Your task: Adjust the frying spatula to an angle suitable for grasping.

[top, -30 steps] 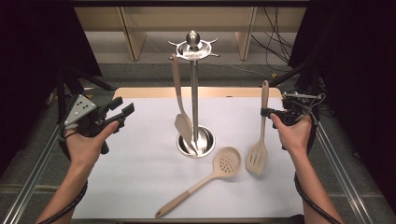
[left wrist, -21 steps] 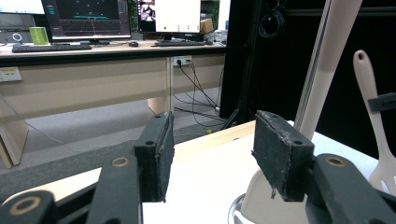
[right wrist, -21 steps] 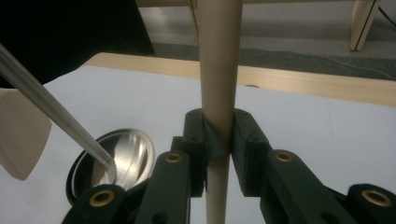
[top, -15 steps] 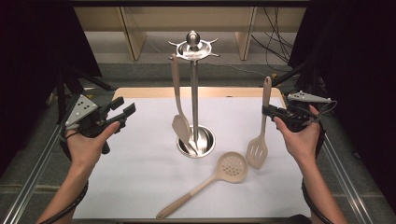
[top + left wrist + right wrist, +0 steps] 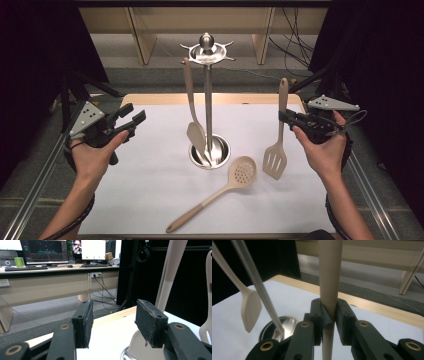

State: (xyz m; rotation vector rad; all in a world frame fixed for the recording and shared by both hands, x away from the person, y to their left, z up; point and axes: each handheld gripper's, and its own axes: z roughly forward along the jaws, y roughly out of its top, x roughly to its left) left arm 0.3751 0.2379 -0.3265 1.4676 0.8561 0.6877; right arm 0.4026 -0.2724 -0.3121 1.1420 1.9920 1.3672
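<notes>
White sheeting is spread over the counter [image 5: 150, 190], with a wooden edge left bare along the far side. At the centre of the counter a steel utensil stand [image 5: 207, 100] is set upright: a round base, a thin pole and a hooked crown at the top. From one hook a beige turner [image 5: 194, 120] is hung, its blade down beside the base; the same turner [image 5: 249, 305] and the pole are seen at the left of the right gripper view.

A beige slotted spatula [image 5: 278, 135] is held clear of the sheet at the right, handle up and slotted blade down, roughly upright. It is gripped by the right claw [image 5: 286, 116] at mid-handle. In the right gripper view the pads are seen pressed on both sides of the handle [image 5: 329, 285], with the right claw [image 5: 329, 315] closed on it.

A beige skimmer spoon [image 5: 220, 192] is laid flat on the sheet, near of the stand; its perforated bowl is toward the stand and its handle is pointed near and left. It is apart from the spatula blade.

At the left, the left claw [image 5: 134, 116] is held above the counter's left edge, aimed toward the stand. In the left gripper view the left claw [image 5: 112, 322] is seen open, with nothing between its pads.
</notes>
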